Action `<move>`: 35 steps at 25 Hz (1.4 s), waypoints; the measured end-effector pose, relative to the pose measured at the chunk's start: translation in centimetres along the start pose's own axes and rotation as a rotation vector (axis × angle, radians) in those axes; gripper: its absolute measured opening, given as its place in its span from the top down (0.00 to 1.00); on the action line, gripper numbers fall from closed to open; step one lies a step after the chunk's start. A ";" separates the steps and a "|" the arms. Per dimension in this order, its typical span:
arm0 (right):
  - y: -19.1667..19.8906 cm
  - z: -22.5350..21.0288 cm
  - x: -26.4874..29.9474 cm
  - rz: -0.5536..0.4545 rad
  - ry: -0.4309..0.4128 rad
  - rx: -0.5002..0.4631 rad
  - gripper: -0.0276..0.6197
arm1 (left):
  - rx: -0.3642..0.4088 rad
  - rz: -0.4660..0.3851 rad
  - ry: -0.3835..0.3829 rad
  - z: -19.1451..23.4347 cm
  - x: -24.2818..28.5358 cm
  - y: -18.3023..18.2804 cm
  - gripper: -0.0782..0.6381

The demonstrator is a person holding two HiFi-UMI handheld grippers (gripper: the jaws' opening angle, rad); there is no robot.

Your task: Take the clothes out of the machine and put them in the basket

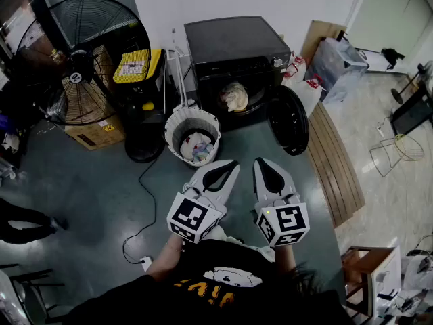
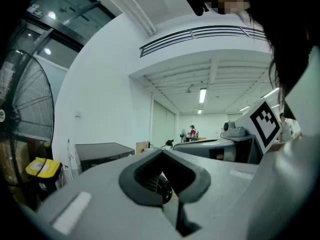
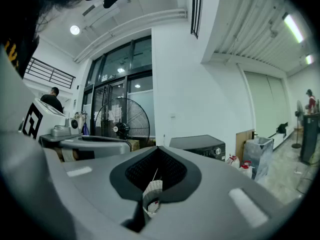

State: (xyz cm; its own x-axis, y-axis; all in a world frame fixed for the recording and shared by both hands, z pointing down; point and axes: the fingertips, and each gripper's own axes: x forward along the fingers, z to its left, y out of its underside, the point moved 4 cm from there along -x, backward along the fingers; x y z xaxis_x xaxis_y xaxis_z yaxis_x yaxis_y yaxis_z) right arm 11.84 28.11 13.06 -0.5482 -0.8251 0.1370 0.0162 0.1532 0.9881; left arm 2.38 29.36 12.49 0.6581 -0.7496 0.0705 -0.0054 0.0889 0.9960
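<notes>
left hand-held gripper (image 1: 227, 164): clenched, nothing held | right hand-held gripper (image 1: 260, 162): clenched, nothing held | basket (image 1: 177, 119): clothes (image 1: 196, 146) seen inside | machine (image 1: 233, 42): door (image 1: 288, 120) found open, pale garment (image 1: 235, 97) seen inside

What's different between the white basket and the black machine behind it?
The basket is white, round and ribbed; the machine is black and boxy. The basket is much the smaller of the two. The basket opens upward; the machine opens at its front, its round door swung aside. Both hold clothes: a light bundle in the machine's drum, a mixed pile in the basket.
</notes>
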 end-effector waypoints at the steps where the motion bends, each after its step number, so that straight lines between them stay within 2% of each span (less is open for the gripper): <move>1: 0.0 0.0 0.0 -0.002 -0.002 0.004 0.93 | 0.003 0.002 0.001 0.0 0.0 0.1 0.89; 18: 0.4 0.2 2.5 -0.017 0.018 0.030 0.92 | 0.035 0.010 0.043 2.8 0.4 0.2 0.89; 25: 1.8 0.4 3.3 -0.005 0.053 0.056 0.92 | 0.022 0.048 0.071 4.1 0.3 1.9 0.89; 32: 2.2 -1.4 3.9 0.012 0.076 0.069 0.92 | 0.003 0.077 0.096 4.2 2.4 2.8 0.89; 35: 2.4 -3.2 4.7 0.020 0.071 0.074 0.92 | 0.006 0.075 0.084 4.6 4.3 2.8 0.89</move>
State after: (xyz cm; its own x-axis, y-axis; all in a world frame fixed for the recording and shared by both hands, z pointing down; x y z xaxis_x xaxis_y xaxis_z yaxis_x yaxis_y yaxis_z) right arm 11.98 22.83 16.34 -0.4876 -0.8576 0.1635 -0.0365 0.2071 0.9776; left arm 1.73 23.31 15.85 0.7167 -0.6831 0.1405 -0.0619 0.1383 0.9884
